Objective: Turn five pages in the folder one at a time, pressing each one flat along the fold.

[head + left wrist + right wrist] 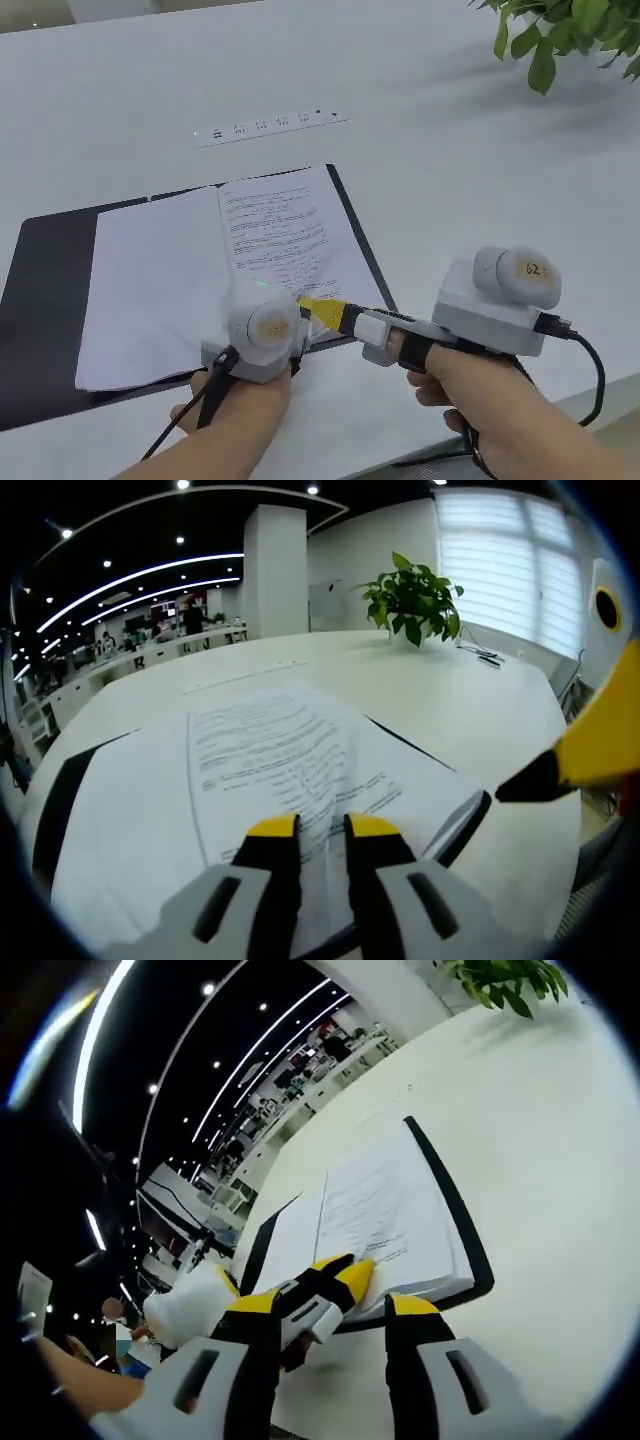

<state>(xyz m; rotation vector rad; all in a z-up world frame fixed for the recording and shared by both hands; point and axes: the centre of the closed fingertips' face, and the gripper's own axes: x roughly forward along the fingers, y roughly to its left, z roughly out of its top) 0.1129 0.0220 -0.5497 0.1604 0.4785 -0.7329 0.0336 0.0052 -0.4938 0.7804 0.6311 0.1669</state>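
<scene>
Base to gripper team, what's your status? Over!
Left gripper barely open, low over bottom edge of printed page. Right gripper open, beside it. Folder open, pages flat. Grippers crowd each other; potted plant far off.

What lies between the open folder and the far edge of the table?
In head view, a narrow socket strip set in the table, beyond the folder.

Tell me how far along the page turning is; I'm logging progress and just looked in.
Done: the folder lies open, with a blank sheet left of the fold; how many were turned cannot be told. In hand: the left gripper is over the printed page near the fold, and the right gripper points at its near corner, jaws open. Left: the remaining turns and presses.
</scene>
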